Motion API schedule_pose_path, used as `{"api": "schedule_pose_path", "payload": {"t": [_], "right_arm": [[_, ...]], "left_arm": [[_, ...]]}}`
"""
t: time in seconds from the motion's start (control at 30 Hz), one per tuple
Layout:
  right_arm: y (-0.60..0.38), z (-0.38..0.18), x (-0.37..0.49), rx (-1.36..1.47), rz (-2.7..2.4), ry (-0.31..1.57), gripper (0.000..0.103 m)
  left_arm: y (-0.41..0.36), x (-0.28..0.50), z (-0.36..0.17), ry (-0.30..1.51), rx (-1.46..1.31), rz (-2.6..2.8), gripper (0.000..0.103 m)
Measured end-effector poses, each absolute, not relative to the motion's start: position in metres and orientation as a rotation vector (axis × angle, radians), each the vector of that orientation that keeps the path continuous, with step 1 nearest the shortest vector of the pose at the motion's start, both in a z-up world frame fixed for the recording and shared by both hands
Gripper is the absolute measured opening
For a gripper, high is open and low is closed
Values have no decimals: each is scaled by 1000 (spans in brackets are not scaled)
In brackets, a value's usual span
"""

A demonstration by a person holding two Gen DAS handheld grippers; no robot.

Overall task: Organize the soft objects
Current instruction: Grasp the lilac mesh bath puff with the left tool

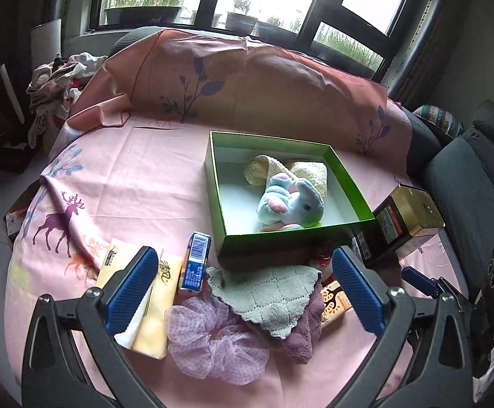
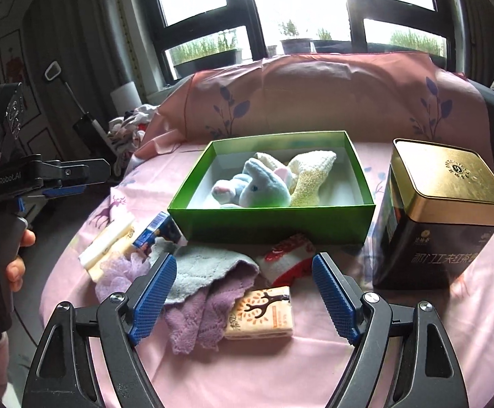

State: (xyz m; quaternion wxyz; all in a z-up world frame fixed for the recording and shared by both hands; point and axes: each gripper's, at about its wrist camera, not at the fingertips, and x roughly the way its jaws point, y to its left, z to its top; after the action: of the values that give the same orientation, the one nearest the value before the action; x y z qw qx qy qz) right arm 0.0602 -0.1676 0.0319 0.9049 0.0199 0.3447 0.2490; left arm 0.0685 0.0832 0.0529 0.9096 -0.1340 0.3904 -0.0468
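A green box on the pink-clothed table holds a blue plush elephant and a cream towel. In front of it lie a grey-green cloth over a purple cloth, a lilac scrunchie and a red-and-white sock. My left gripper is open and empty above the cloths. My right gripper is open and empty above the cloths and a tissue pack.
A tissue pack with a tree print, a blue carton, a yellow tissue pack and a dark gold-lidded tin stand around. Dark chairs sit at the right.
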Motion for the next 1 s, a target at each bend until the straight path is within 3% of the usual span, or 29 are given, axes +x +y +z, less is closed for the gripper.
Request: {"api": "schedule_pose_path", "payload": {"t": [0.6,0.67,0.73,0.83,1.0], "right_arm": [[-33,-37,7,-158,840,801,81],[-21,-43,14,-181,829,811,66],[-13,-51,23,-203,803,836,40],[-14,-59,28,-180,800,870,11],[-33,-53,14,-132,857,897,6]], "left_arm": [[134,3,-30,960,-587,-50,102],[137,1,-34,967,-597,-55,102],[141,0,-40,977,-611,-59,102],[140,2,-49,997,-627,-72,102],[129,8,-67,1042,-644,-126,101]]}}
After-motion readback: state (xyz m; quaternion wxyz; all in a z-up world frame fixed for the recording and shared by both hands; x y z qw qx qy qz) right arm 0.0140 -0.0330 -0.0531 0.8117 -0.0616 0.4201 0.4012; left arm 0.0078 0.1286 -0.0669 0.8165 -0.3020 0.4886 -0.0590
